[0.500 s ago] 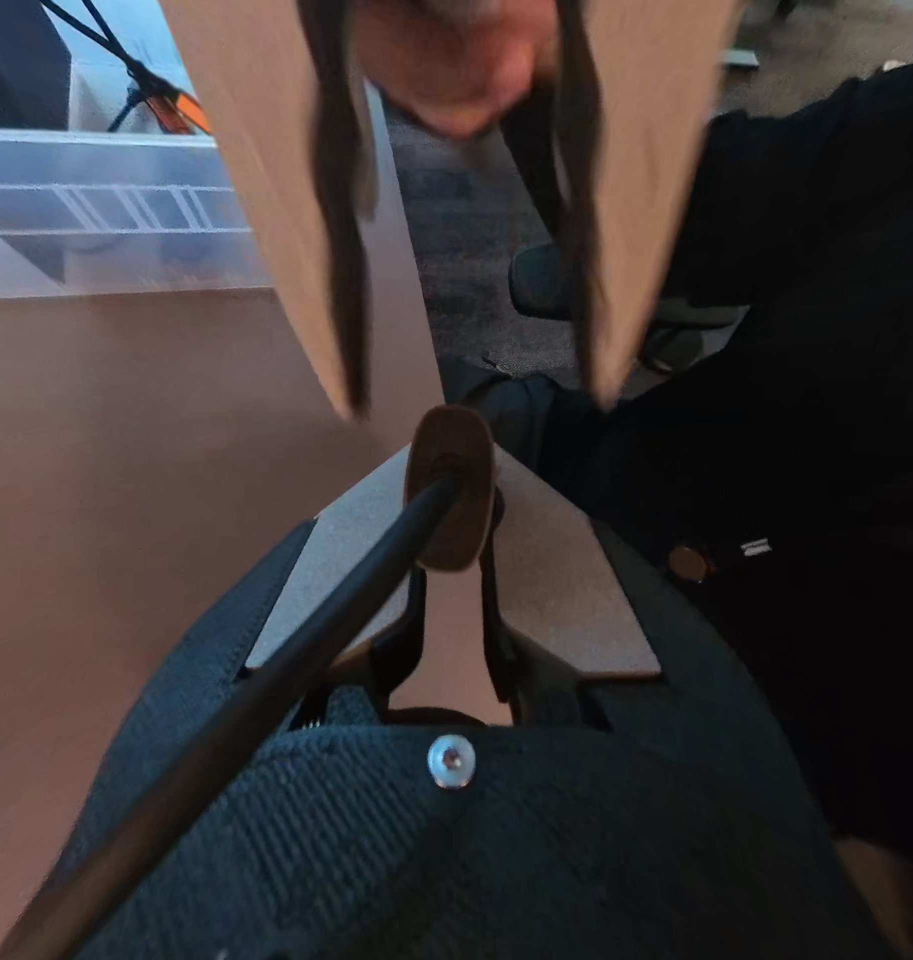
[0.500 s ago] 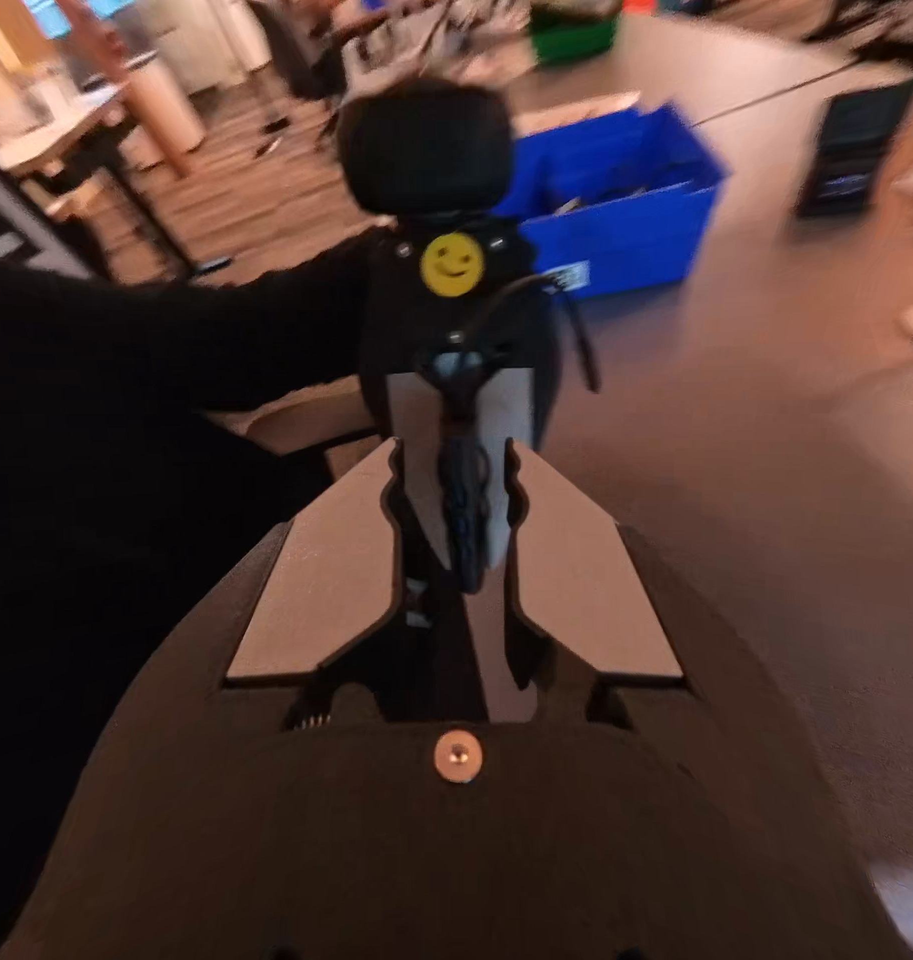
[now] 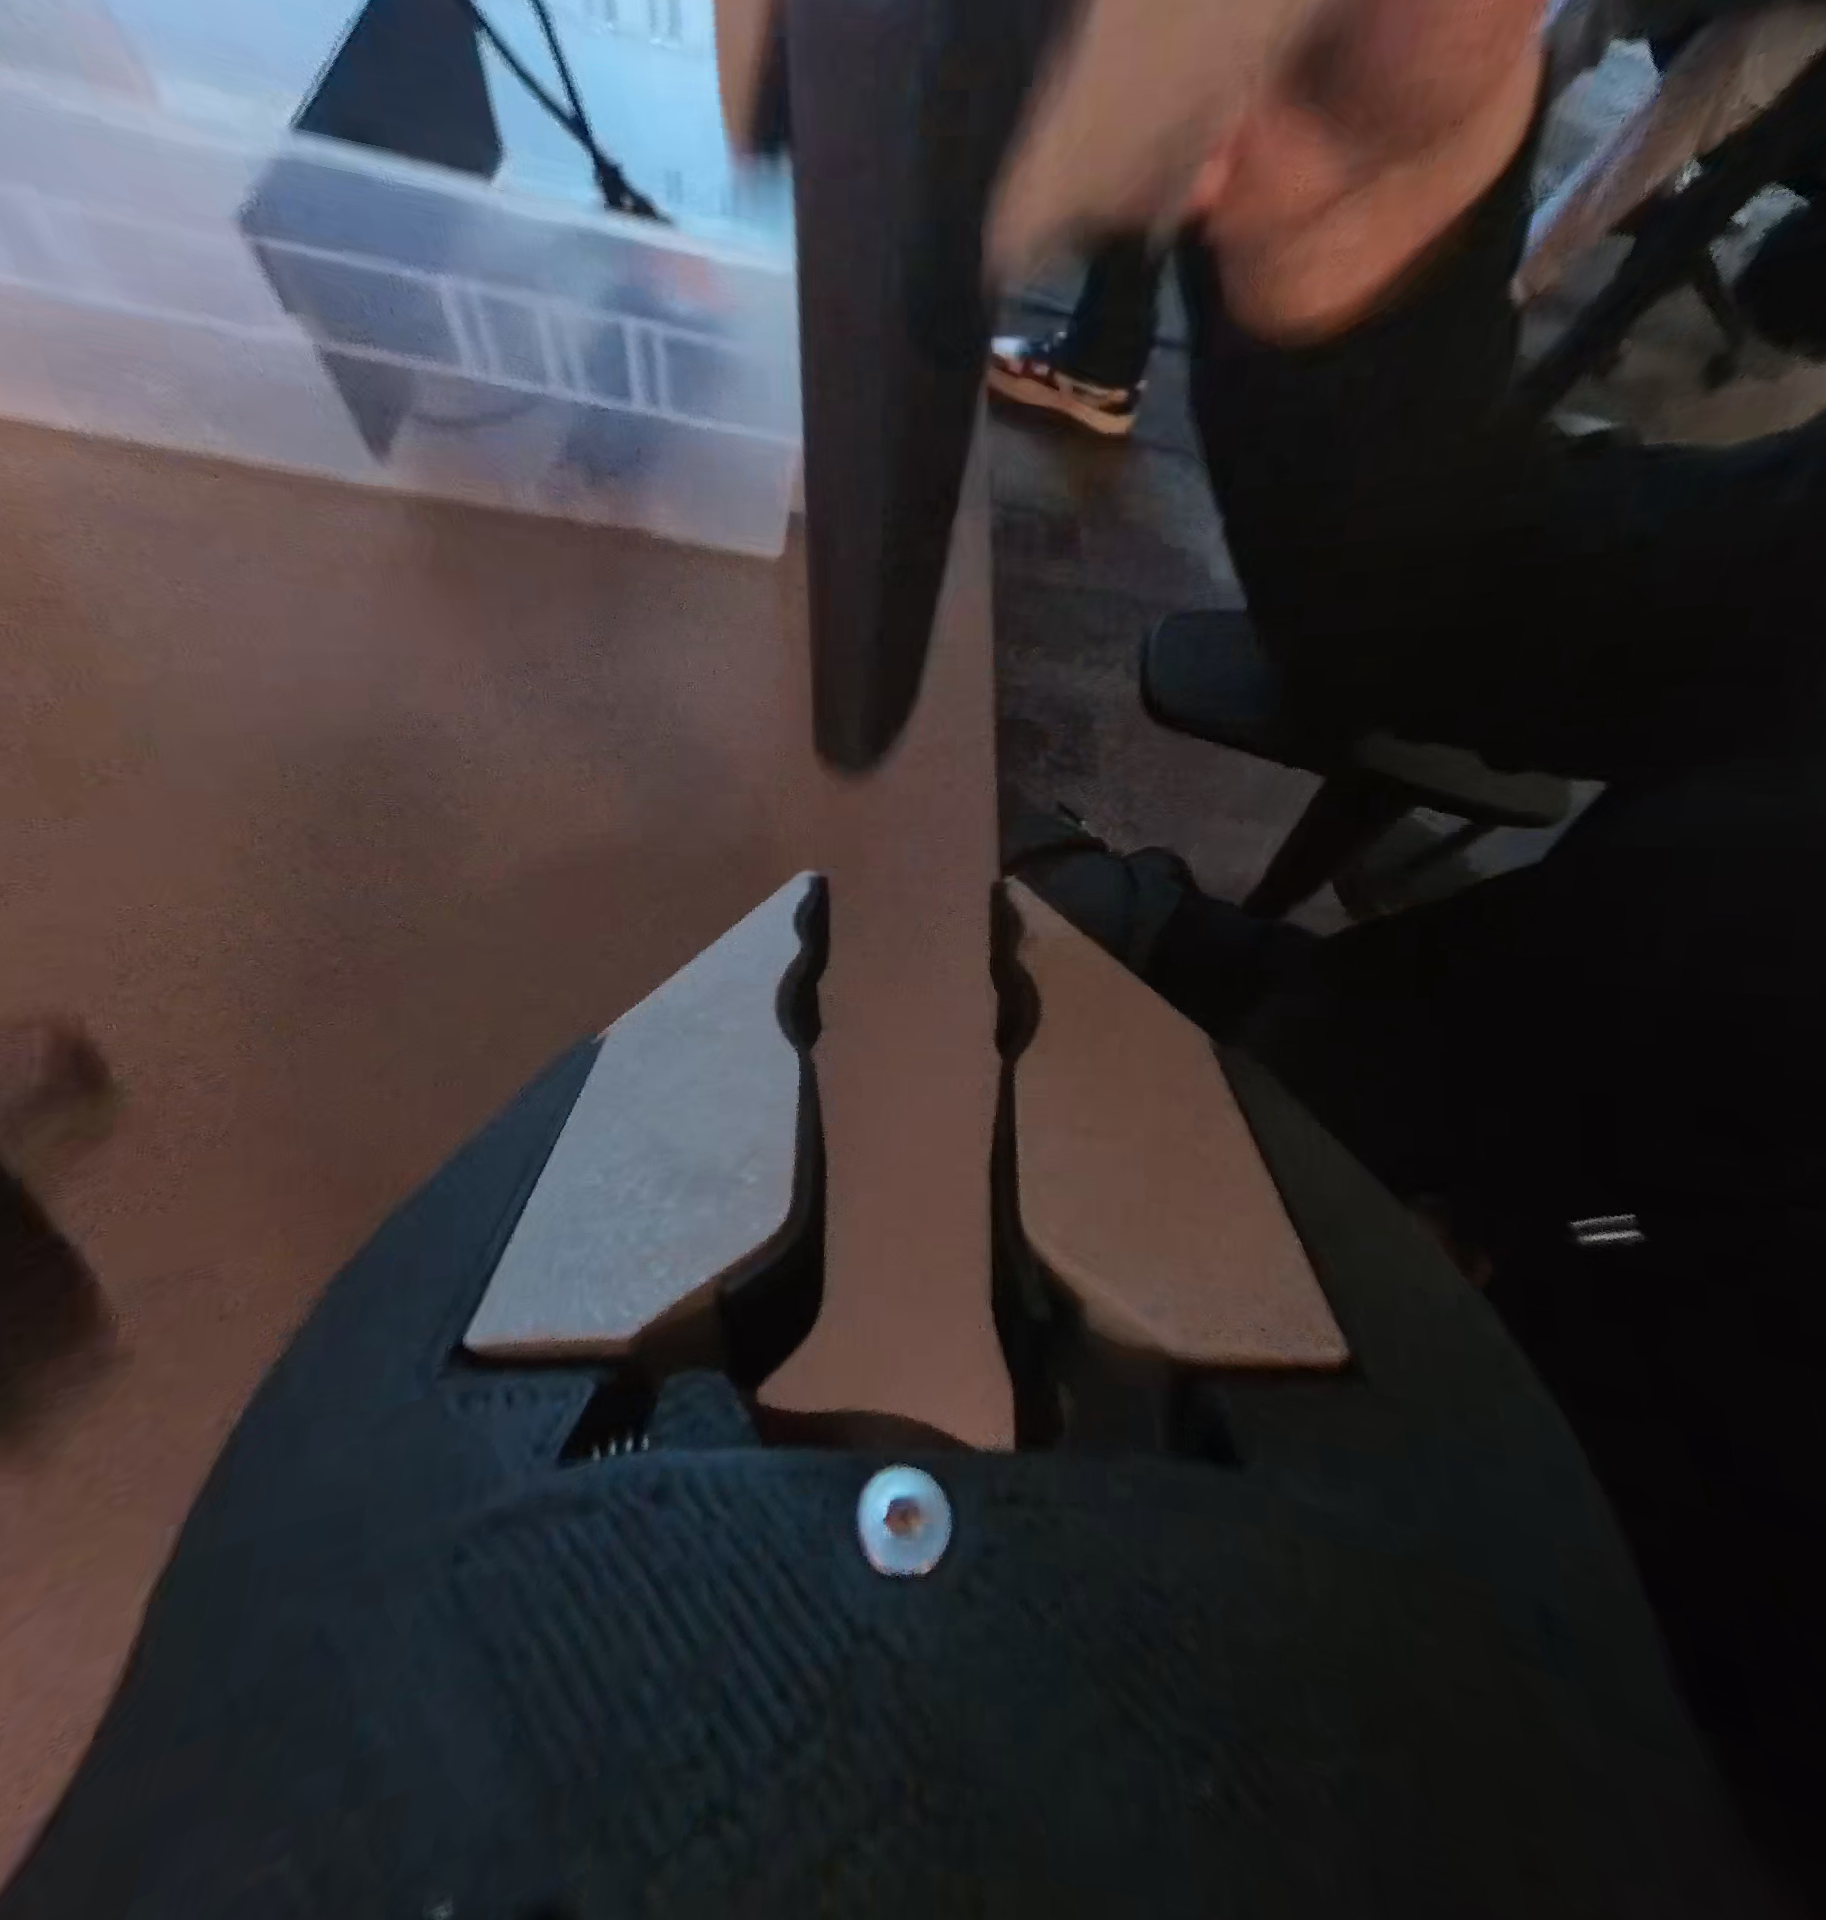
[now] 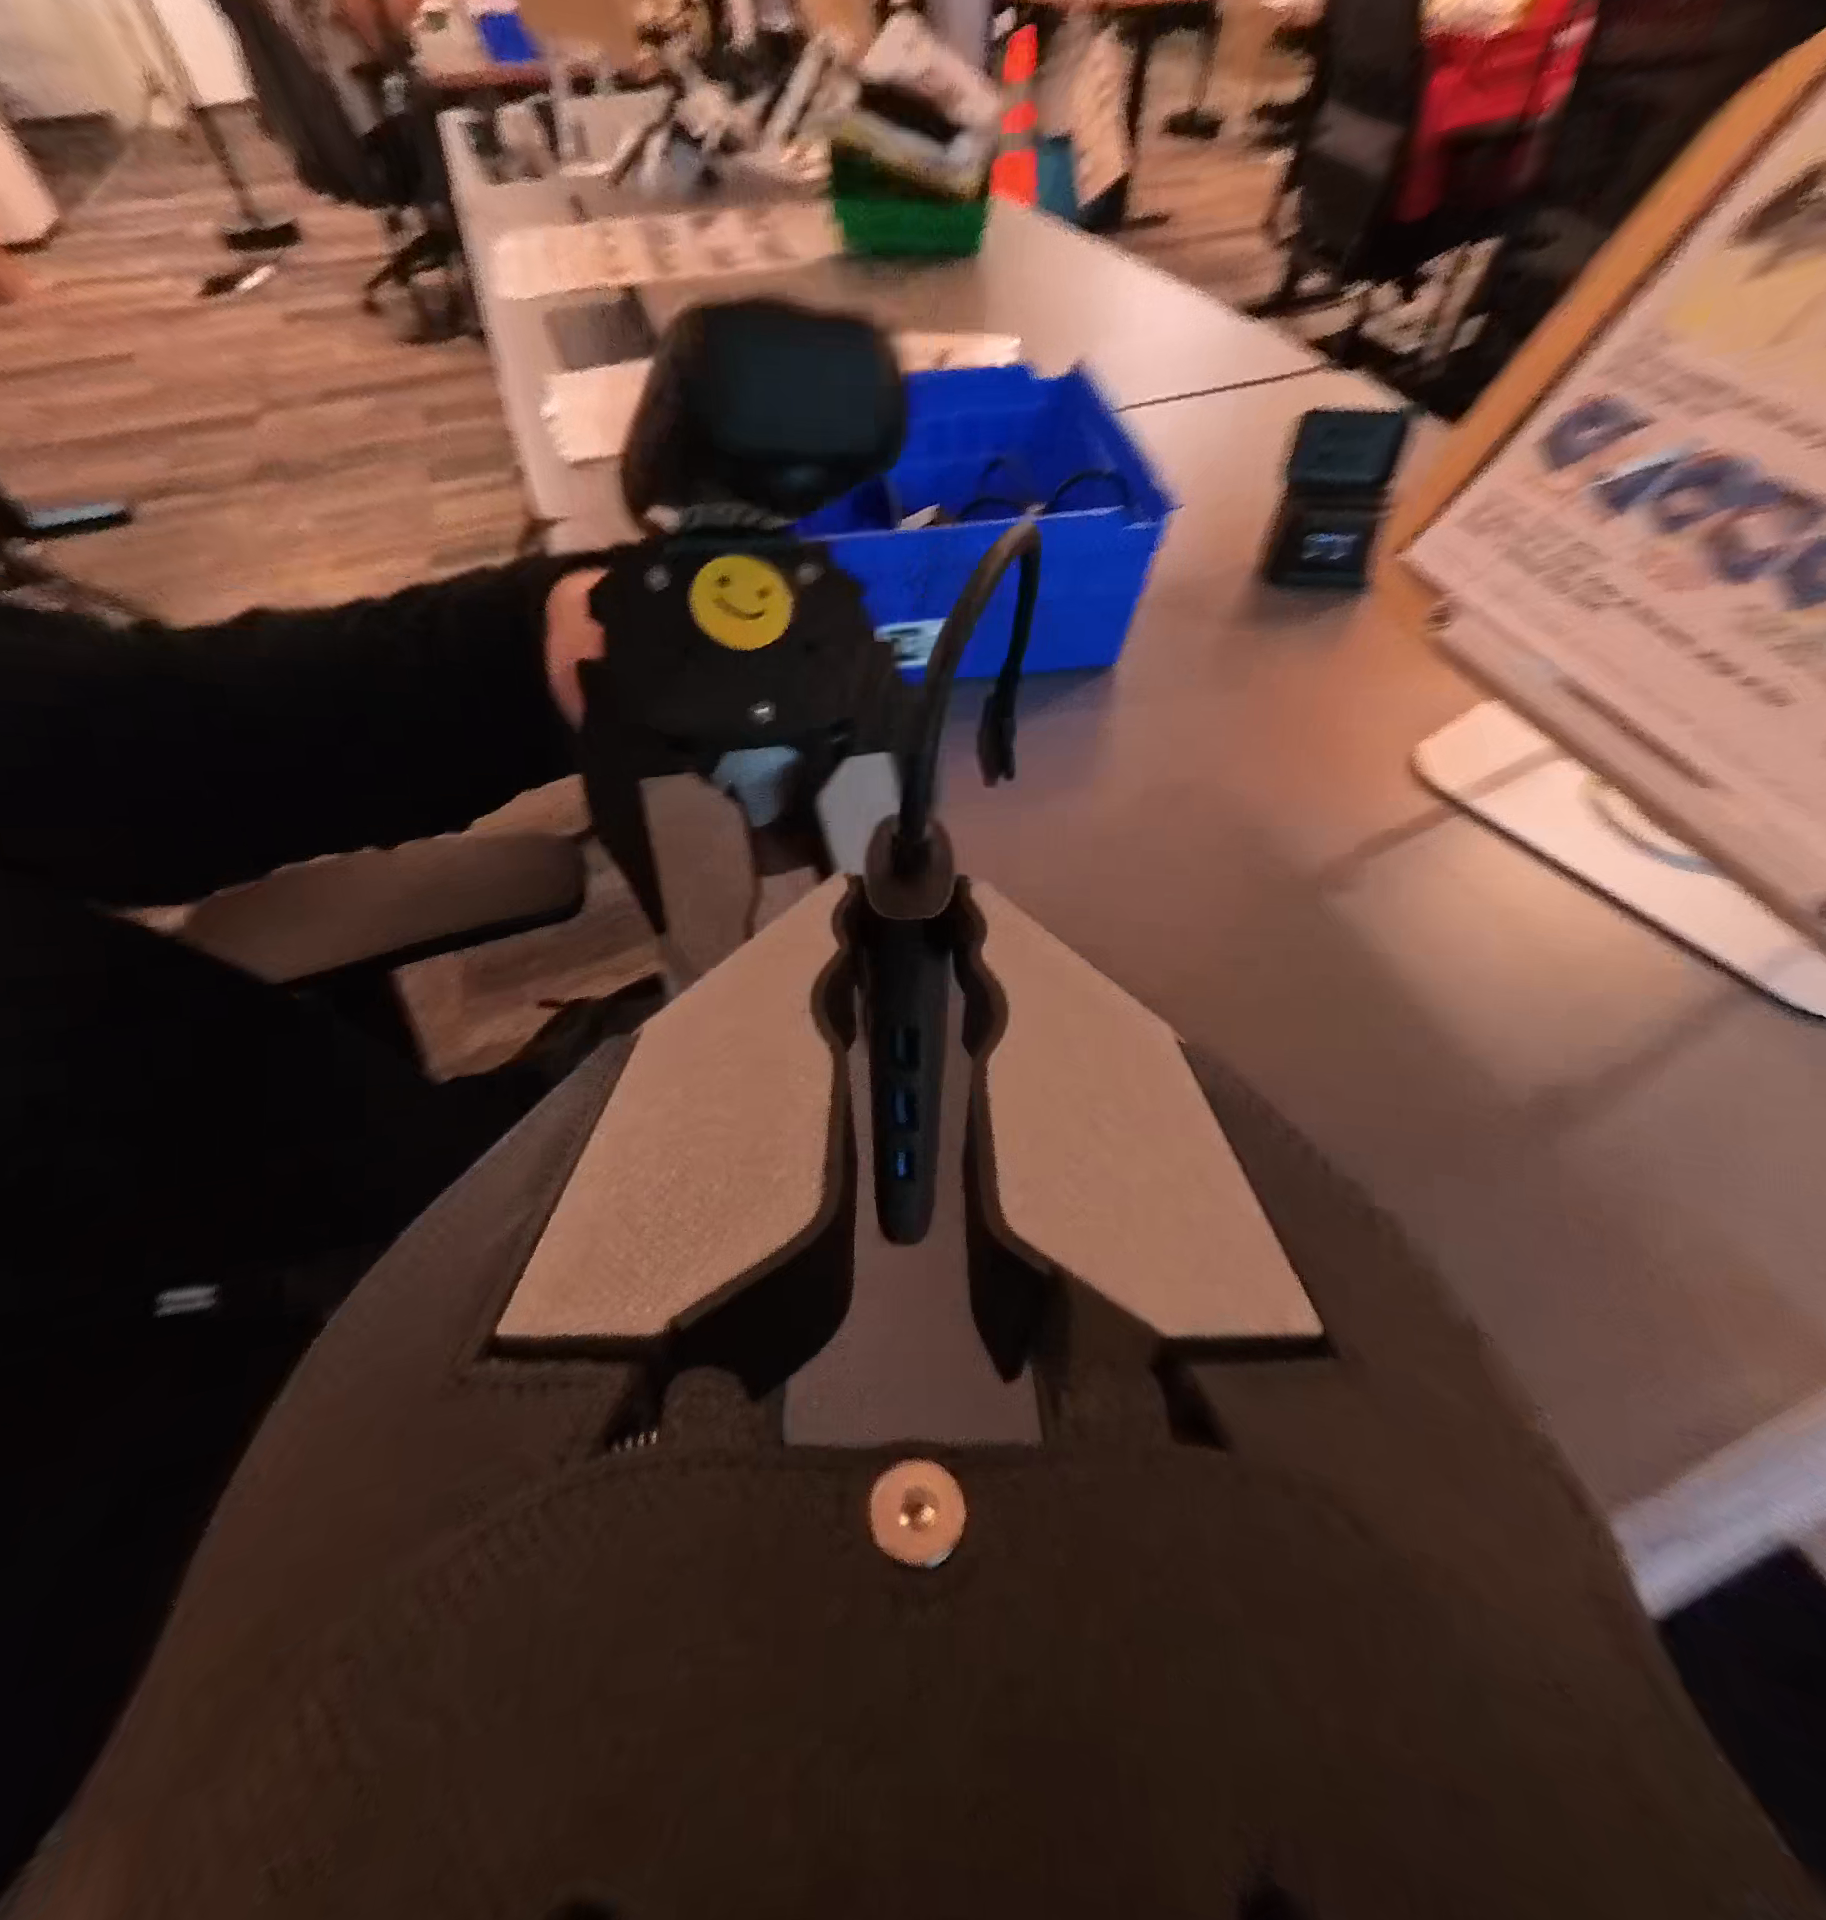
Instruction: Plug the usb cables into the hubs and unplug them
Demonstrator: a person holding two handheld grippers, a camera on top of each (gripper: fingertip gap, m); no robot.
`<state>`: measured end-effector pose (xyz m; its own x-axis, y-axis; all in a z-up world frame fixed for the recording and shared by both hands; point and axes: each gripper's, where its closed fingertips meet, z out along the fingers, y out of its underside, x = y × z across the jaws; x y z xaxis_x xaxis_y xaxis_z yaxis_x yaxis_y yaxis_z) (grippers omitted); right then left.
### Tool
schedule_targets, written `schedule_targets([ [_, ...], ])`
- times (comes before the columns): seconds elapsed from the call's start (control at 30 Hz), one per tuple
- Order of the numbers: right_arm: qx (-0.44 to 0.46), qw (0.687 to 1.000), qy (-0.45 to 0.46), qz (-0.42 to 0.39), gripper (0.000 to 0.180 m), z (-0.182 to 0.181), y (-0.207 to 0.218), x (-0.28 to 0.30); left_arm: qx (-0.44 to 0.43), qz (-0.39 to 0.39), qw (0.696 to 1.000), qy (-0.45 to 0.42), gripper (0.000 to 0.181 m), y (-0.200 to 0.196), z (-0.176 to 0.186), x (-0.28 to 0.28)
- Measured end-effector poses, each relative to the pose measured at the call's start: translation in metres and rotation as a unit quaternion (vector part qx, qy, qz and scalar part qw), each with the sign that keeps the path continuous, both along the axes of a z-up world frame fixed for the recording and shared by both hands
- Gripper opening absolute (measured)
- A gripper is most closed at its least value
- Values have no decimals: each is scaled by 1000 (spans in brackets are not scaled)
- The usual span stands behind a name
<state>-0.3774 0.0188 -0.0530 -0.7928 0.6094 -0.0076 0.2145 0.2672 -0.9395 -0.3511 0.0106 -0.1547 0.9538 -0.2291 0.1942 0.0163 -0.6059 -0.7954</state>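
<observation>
My right gripper (image 4: 906,909) is shut on a slim black USB hub (image 4: 901,1101) with blue ports. The hub stands on edge between the fingers, above the table. The hub's black cable (image 4: 945,665) arcs up from its far end and hangs down to a plug (image 4: 997,727). My left gripper (image 3: 909,914) is open and empty over the brown table (image 3: 317,831). It also shows in the right wrist view (image 4: 774,873), with a yellow smiley sticker, just beyond the hub and to the left. One of the right gripper's fingers (image 3: 867,468) points down at the top of the left wrist view.
A blue bin (image 4: 1034,561) holding cables stands behind the left gripper. A leaning printed board (image 4: 1667,499) and a small black device (image 4: 1335,488) are at the right. A clear plastic bin (image 3: 421,343) is at the far left. A blurred dark object (image 3: 15,1195) lies on the table. Tip to tip, the grippers are about 10 cm apart.
My left gripper was shut on a black cable end close to the right gripper. It has let go, opened and drawn back. The right gripper still holds the hub.
</observation>
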Motion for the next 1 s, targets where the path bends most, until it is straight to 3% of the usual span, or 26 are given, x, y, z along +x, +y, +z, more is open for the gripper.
schedule_targets([
  [0.13,14,996,46,-81,13,17,41,-7,25,30,999,-22,33,-13,-21,-15],
  [0.23,3,990,73,-121,13,31,64,-7,71,100,992,33,33,-9,-33,-49],
  [0.33,-18,982,102,-156,13,48,85,-4,145,160,970,109,28,-2,-28,-77],
  [0.47,-46,965,152,-209,13,75,117,6,228,185,949,111,18,0,-5,-86],
  [0.7,-73,923,225,-302,13,105,163,8,222,206,946,117,18,-2,-6,-90],
  [1.0,-32,909,188,-371,13,106,207,-58,213,201,947,130,17,-2,-9,-87],
])
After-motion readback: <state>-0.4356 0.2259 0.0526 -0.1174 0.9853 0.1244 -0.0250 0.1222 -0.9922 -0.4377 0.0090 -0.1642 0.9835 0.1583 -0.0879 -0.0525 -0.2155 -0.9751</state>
